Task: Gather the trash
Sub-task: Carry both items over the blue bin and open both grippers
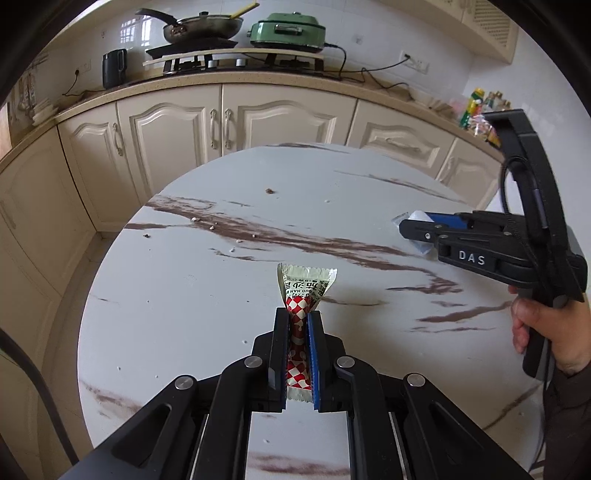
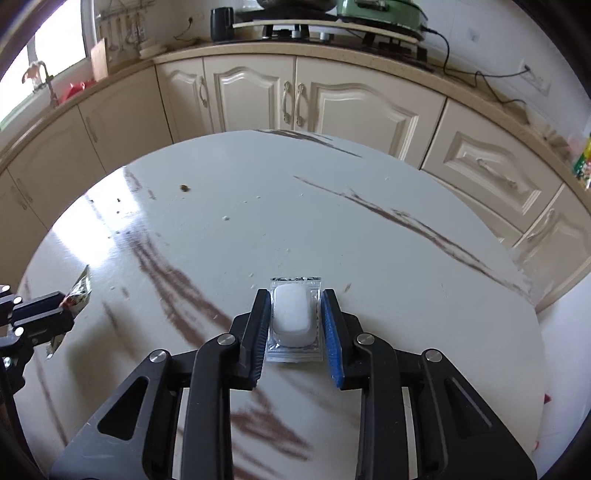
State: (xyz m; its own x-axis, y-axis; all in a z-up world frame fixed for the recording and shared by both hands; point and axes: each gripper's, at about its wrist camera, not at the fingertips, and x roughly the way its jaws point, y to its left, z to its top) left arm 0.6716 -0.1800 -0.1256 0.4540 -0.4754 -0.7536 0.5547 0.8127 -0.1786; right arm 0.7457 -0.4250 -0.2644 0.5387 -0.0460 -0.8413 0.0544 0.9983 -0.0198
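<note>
My left gripper [image 1: 298, 314] is shut on a red-and-white checkered snack wrapper [image 1: 304, 286] and holds it above the round marble table [image 1: 207, 288]; the wrapper also shows in the right wrist view [image 2: 79, 291], in the left gripper [image 2: 61, 308]. My right gripper [image 2: 295, 295] is closed on a clear plastic packet with a white block inside [image 2: 292, 315], over the table [image 2: 332, 221]. From the left wrist view the right gripper [image 1: 410, 227] is at the table's right side with the packet [image 1: 415, 216] between its fingers.
Small crumbs [image 1: 269, 191] lie scattered on the table's far half; one also shows in the right wrist view [image 2: 183, 188]. Cream kitchen cabinets [image 1: 229, 122] curve behind the table. A wok [image 1: 201, 27] and a green electric pot [image 1: 288, 31] stand on the counter.
</note>
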